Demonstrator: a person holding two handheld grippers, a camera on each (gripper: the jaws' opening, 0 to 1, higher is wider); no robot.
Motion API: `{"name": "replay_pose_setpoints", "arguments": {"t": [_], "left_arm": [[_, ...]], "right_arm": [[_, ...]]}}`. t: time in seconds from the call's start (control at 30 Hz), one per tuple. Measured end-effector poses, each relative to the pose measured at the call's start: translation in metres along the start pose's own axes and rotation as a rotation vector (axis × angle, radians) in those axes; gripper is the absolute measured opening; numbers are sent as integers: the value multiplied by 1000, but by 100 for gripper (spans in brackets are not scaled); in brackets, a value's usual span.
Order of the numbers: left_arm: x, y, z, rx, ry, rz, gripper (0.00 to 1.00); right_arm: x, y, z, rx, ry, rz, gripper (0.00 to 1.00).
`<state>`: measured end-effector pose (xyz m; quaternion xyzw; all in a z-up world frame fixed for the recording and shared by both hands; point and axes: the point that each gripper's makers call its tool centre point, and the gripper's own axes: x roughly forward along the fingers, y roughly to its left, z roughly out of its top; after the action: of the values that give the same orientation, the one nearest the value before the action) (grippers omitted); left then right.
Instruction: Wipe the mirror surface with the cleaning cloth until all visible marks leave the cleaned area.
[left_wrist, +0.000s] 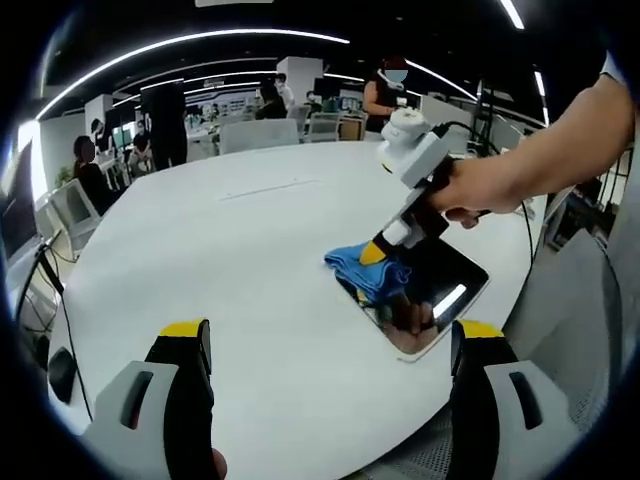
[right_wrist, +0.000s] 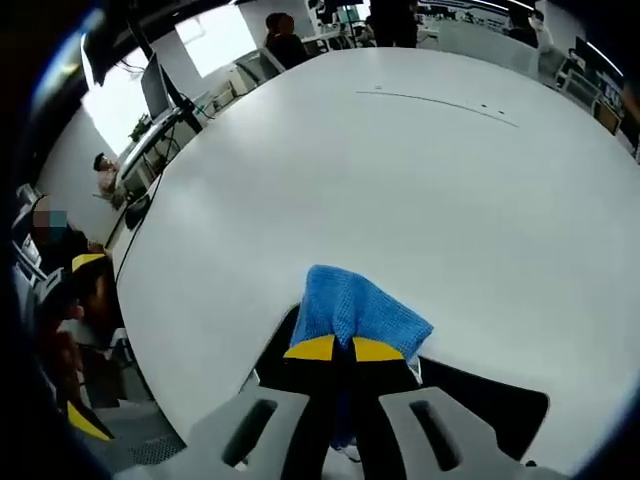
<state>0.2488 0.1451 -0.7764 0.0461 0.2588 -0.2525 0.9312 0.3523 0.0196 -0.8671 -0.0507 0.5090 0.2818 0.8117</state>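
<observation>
The dark rectangular glass mirror (left_wrist: 425, 300) lies flat on the white round tabletop (left_wrist: 250, 270) at four o'clock, so the right hand-held gripper (right_wrist: 345, 350), clamping the blue knitted cleaning cloth (right_wrist: 355, 305), can press down while the left hand-held gripper (left_wrist: 330, 345) waits wide open, empty.

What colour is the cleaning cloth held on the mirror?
The cleaning cloth is blue; it shows best in the right gripper view, pinched in the right gripper.

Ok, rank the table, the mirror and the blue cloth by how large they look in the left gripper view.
1. White table, by far the largest.
2. Mirror, lying flat on it.
3. Blue cloth, clamped in the right gripper on the mirror's far corner; partly hidden by the gripper, but clearly smaller than the mirror.
</observation>
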Motion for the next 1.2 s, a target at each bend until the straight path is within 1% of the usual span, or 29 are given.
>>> {"name": "replay_pose_setpoints", "arguments": {"t": [0.2,0.43,0.73,1.0,1.2], "left_arm": [[0,2,3,3,-2,2,99],[1,1,6,8,-4,-2,99],[3,-2,8,15,-4,-8,99],[2,-3,9,18,-4,-4,99],[0,-5,8,19,-2,-2,99]], "right_arm": [[-4,-9,-2,10,4,-8,0],[-10,-24,-7,25,9,-28,0],[-13,-32,-10,32,15,-41,0],[-12,-30,-12,26,17,-52,0],[-13,-29,-16,31,4,-55,0]]}}
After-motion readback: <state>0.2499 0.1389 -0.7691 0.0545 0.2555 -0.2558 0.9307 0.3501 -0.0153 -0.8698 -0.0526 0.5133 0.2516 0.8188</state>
